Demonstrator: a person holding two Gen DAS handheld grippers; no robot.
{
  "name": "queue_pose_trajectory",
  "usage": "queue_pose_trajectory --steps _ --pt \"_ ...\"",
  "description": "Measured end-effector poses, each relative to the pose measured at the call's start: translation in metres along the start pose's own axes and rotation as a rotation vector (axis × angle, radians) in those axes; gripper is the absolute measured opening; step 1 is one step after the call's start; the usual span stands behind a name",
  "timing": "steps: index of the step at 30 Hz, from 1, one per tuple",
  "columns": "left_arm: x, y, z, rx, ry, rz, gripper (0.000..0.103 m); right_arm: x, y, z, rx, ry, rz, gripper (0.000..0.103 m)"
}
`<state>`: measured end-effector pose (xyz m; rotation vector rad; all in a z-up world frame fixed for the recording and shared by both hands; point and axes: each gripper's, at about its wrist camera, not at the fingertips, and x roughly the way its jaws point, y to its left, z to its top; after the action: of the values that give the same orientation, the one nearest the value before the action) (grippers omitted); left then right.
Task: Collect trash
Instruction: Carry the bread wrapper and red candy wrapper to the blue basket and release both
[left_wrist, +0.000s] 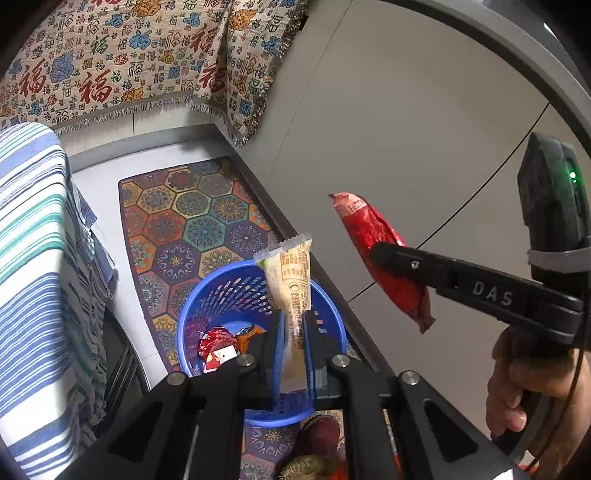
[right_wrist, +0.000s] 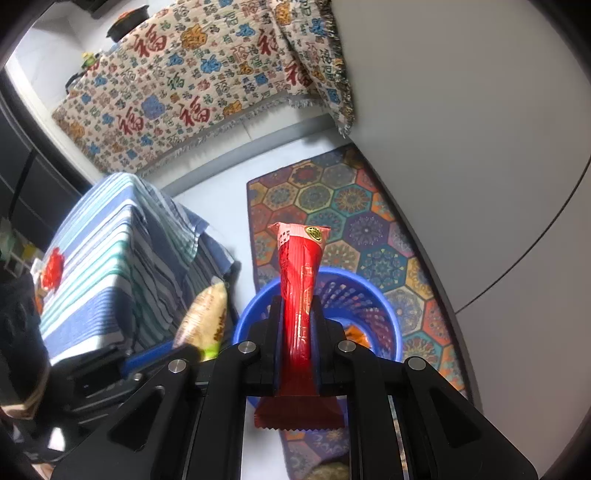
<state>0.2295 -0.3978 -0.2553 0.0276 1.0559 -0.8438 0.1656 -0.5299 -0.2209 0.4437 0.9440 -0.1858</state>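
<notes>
Left gripper (left_wrist: 293, 325) pinches a long beige snack wrapper (left_wrist: 291, 280), pointing straight out along the fingers. Right gripper (right_wrist: 297, 306) clamps a crinkly red wrapper (right_wrist: 299, 280) likewise, both above the blue basket (right_wrist: 384, 306).

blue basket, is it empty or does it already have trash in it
Not empty. Through the open top of the blue basket, the left wrist view shows a red wrapper and an orange one at the bottom.

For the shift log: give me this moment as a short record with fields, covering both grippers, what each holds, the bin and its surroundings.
left gripper: shut on beige wrapper, above the bin
right gripper: shut on red wrapper, above the bin
bin: blue perforated basket, upright on a patterned rug
bin contents: a few wrappers, red and orange
nearby: striped cloth with a red item on it
status: neither wrapper dropped yet
</notes>
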Motion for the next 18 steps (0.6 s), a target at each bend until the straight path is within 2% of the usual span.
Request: queue_pose_trajectory --steps 5,6,8,9,10,11,12,15,18 --pt "0.014 -0.001 0.001 0.010 0.004 -0.001 0.010 0.002 -0.003 0.003 0.003 -0.002 -0.009 0.014" --pt "0.017 -0.002 0.001 0.019 0.002 0.002 0.012 0.002 -0.004 0.003 0.004 -0.003 -0.010 0.017" --pt "0.026 -0.002 0.000 0.027 0.008 -0.002 0.014 0.002 -0.007 0.003 0.016 -0.015 -0.013 0.035" --pt "0.031 -0.002 -0.001 0.027 0.019 -0.009 0.024 0.002 -0.009 0.003 0.023 -0.020 -0.015 0.056" --pt "0.036 -0.001 -0.002 0.024 0.027 -0.014 0.031 0.000 -0.011 0.003 0.033 -0.032 -0.021 0.061" --pt "0.037 0.000 -0.002 0.022 0.023 -0.011 0.047 -0.001 -0.013 0.005 0.039 -0.038 -0.023 0.061" --pt "0.036 0.000 -0.004 0.018 0.009 0.000 0.056 -0.003 -0.014 0.006 0.044 -0.043 -0.024 0.061" --pt "0.030 0.003 -0.003 -0.005 -0.017 0.006 0.058 -0.012 -0.015 0.008 0.052 -0.072 -0.032 0.065" --pt "0.017 0.003 -0.003 -0.018 -0.040 0.012 0.060 -0.023 -0.012 0.011 0.046 -0.114 -0.048 0.078"
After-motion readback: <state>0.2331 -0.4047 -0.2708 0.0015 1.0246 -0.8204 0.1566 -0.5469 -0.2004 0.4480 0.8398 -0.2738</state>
